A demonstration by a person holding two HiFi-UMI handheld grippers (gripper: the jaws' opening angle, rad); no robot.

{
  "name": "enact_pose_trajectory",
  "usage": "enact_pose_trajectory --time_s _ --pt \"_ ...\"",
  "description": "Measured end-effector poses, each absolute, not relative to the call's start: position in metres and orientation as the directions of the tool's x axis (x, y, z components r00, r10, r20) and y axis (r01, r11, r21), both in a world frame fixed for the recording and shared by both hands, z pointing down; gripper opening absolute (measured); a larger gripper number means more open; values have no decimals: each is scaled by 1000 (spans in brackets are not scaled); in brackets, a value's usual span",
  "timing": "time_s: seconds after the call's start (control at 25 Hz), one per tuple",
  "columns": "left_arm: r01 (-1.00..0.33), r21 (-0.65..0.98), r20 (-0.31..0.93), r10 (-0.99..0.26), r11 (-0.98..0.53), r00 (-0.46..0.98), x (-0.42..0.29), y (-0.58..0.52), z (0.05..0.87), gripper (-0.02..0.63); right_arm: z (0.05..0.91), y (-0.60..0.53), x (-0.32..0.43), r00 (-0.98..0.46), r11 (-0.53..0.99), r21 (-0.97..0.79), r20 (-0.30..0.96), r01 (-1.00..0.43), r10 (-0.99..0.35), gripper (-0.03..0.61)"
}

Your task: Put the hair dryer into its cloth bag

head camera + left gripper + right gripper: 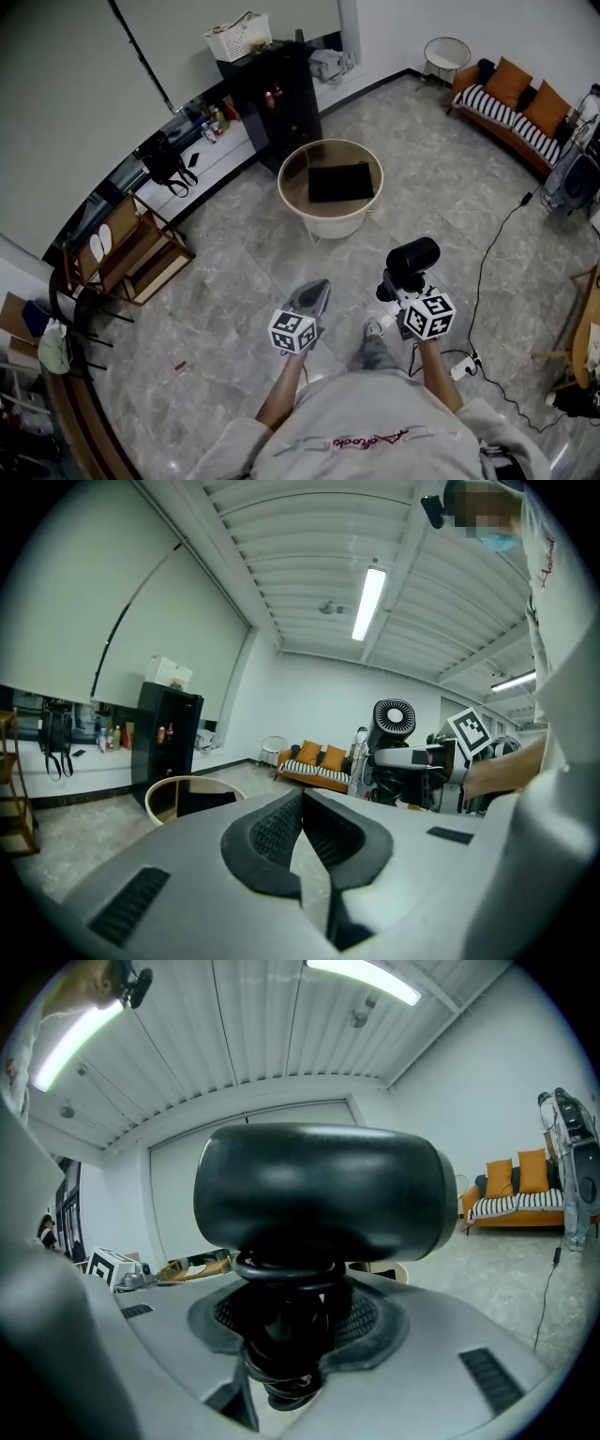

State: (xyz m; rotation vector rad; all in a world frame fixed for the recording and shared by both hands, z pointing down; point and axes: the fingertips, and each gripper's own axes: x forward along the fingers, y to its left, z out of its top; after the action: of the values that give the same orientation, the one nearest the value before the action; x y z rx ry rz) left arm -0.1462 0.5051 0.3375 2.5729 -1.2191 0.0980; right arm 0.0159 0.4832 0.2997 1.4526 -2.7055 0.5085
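Observation:
A black hair dryer (412, 255) stands upright in my right gripper (398, 283), which is shut on its handle; the cord is coiled round the handle (286, 1335). Its barrel (323, 1194) fills the right gripper view above the jaws. My left gripper (317, 289) is shut with nothing in it, its pads (272, 832) meeting in the left gripper view. The hair dryer (394, 719) shows there to the right. A flat black cloth bag (340, 181) lies on a round white table (292, 192) ahead of both grippers, well apart from them.
A black cabinet (272, 98) with a white basket stands behind the round table. An orange sofa (506, 103) is at the far right, a wooden rack (131, 248) at the left. A cable and power strip (464, 366) lie on the floor to my right.

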Motion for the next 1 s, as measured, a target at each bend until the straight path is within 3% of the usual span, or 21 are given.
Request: enact_pose_trajectory --time_s 0.4,1.0 --pt "-790 246 214 -763 -562 610 -135 433 334 29 302 411 26 -595 531 -297 198 -794 -779 199" --pt "-779 238 220 -749 -580 625 -53 308 334 29 309 296 95 -603 533 -315 199 -786 -772 199"
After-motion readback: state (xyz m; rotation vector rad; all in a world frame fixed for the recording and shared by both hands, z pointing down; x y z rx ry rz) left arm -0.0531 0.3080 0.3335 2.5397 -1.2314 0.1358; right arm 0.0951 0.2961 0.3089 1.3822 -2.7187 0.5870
